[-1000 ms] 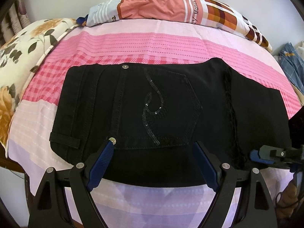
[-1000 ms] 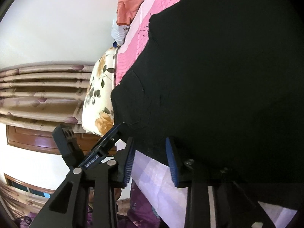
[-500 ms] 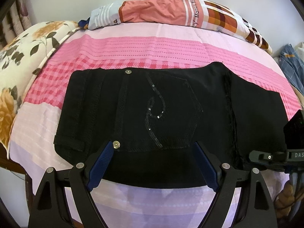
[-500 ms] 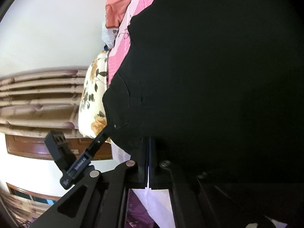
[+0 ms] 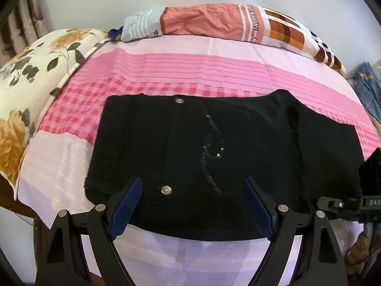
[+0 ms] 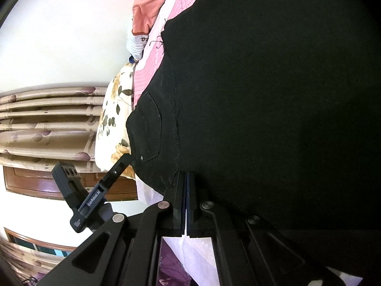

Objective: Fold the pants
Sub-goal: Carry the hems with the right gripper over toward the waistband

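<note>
Black pants (image 5: 214,147) lie folded on the pink bedsheet (image 5: 190,76), back pocket with a sequin swirl facing up. My left gripper (image 5: 193,186) is open, its blue-padded fingers (image 5: 128,202) straddling the near hem above the fabric. My right gripper (image 6: 186,178) is shut on the near right edge of the pants (image 6: 273,95); it shows at the right edge of the left wrist view (image 5: 343,205). The left gripper also shows in the right wrist view (image 6: 95,195).
A floral pillow (image 5: 28,90) lies at the bed's left side. A folded orange and checked blanket (image 5: 226,21) lies along the wall at the back. Blue clothing (image 5: 369,88) sits beyond the right edge. Curtains (image 6: 47,124) hang left in the right wrist view.
My right gripper has closed on the pants' near right edge; it was open a second ago. My left gripper has drifted slightly left and stayed open.
</note>
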Motion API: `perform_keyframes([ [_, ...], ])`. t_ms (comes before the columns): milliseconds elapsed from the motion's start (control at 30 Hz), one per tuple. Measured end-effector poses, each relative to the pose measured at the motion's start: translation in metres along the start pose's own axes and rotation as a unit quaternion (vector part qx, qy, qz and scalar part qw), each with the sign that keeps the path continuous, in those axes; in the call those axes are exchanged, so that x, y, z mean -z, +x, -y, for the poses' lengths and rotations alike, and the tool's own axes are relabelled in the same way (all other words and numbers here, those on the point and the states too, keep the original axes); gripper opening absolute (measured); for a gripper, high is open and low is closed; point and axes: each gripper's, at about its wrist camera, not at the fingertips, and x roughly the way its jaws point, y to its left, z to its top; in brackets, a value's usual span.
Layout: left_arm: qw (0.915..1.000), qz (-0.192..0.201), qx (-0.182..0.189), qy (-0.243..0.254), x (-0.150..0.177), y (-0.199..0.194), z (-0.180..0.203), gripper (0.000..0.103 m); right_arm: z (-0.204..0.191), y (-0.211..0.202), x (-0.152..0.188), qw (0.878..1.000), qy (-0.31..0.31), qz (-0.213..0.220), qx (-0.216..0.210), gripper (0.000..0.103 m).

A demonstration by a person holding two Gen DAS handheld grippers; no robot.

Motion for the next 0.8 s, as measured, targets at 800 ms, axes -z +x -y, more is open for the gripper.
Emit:
perform_keyframes([
  [800, 0.9966, 0.028, -0.077, 0.01, -0.012, -0.007, -0.06, 0.085, -0.003, -0.003, 0.002, 0.999, 0.001, 0.006, 0.037, 0.0],
])
